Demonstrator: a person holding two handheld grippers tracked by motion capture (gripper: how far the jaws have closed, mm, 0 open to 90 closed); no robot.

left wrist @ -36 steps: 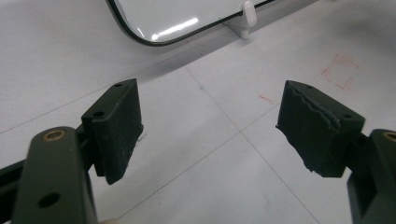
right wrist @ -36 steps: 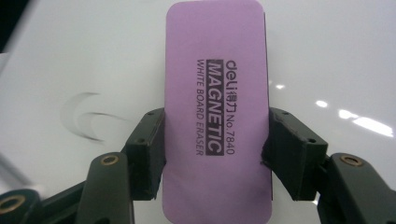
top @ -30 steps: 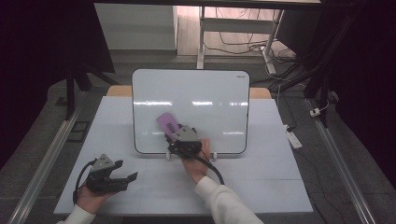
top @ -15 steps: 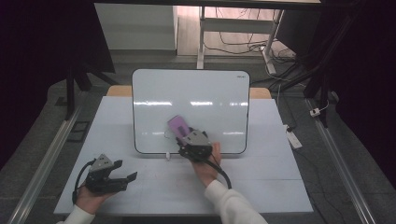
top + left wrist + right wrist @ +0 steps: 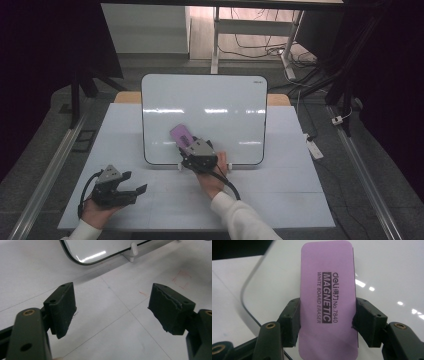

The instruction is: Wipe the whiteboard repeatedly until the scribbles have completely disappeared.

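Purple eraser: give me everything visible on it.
The purple eraser is a flat, rounded-corner rectangle, plastic-looking, printed in dark text "deli MAGNETIC WHITE BOARD ERASER No.7840". A dark layer edges its underside. The right claw is shut on its long sides, pads pressing its lower half, with the far end sticking out past them. It sits over the lower middle of the whiteboard, angled up-left in the high view; contact with the board can't be confirmed.

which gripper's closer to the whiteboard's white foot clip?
Right. The right gripper, shut on the purple whiteboard eraser, is over the whiteboard near its bottom edge, close above the foot clip. The left gripper rests open on the table, off the board's lower left corner.
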